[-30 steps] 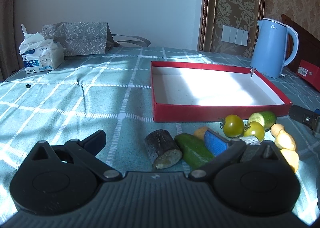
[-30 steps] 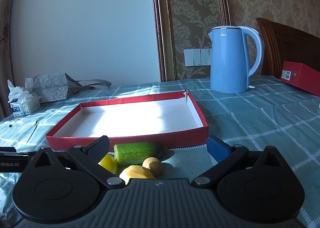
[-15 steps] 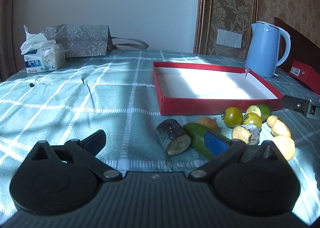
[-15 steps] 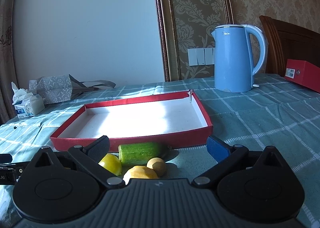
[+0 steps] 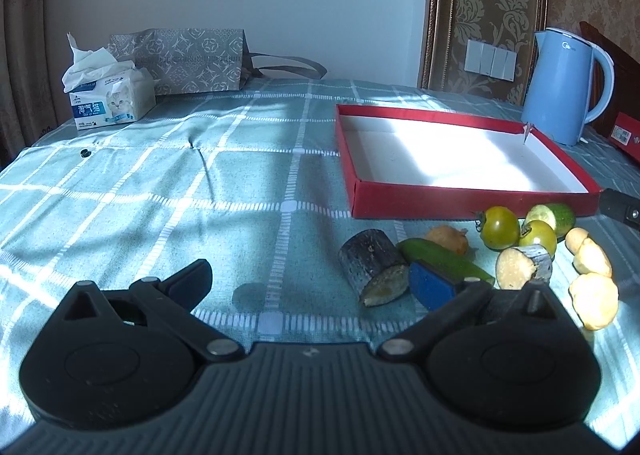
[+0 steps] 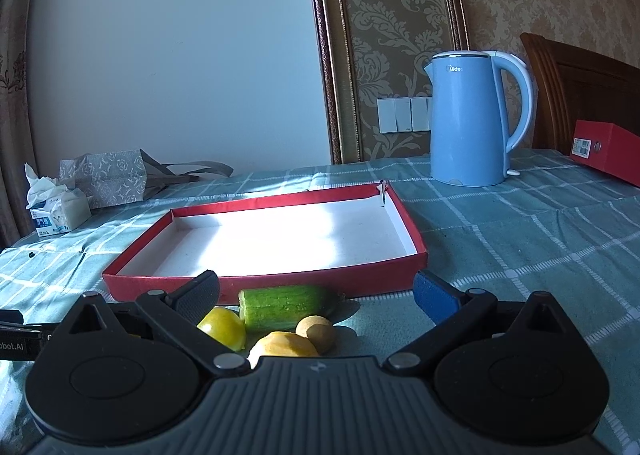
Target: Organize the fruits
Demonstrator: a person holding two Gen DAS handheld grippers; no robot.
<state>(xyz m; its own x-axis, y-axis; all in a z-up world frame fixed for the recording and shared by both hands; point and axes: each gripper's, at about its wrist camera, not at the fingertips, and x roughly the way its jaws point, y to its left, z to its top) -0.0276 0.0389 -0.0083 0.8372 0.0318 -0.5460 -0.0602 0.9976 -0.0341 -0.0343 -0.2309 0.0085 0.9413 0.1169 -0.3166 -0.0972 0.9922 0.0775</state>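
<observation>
A red tray (image 5: pixel 472 199) with a white inside sits on the checked cloth; it also shows in the right wrist view (image 6: pixel 264 285). In front of it lie an eggplant piece (image 5: pixel 372 267), a green cucumber (image 5: pixel 440 257), two green tomatoes (image 5: pixel 500 227), a second eggplant piece (image 5: pixel 524 267), a cucumber piece (image 5: pixel 554 215) and yellow pieces (image 5: pixel 594 295). My left gripper (image 5: pixel 312 279) is open and empty, just short of the first eggplant piece. My right gripper (image 6: pixel 316 291) is open and empty over a cucumber piece (image 6: pixel 284 305), a yellow tomato (image 6: pixel 224 327) and yellow pieces (image 6: pixel 284 345).
A blue kettle (image 5: pixel 564 87) stands behind the tray at the right. A tissue pack (image 5: pixel 108 95) and a patterned bag (image 5: pixel 180 59) sit at the far left. A red box (image 6: pixel 608 151) lies at the far right. The other gripper's tip (image 5: pixel 620 207) shows at the right edge.
My left gripper has pulled back and left, so the fruits sit farther ahead and to the right. My right gripper has risen slightly. Both stay open.
</observation>
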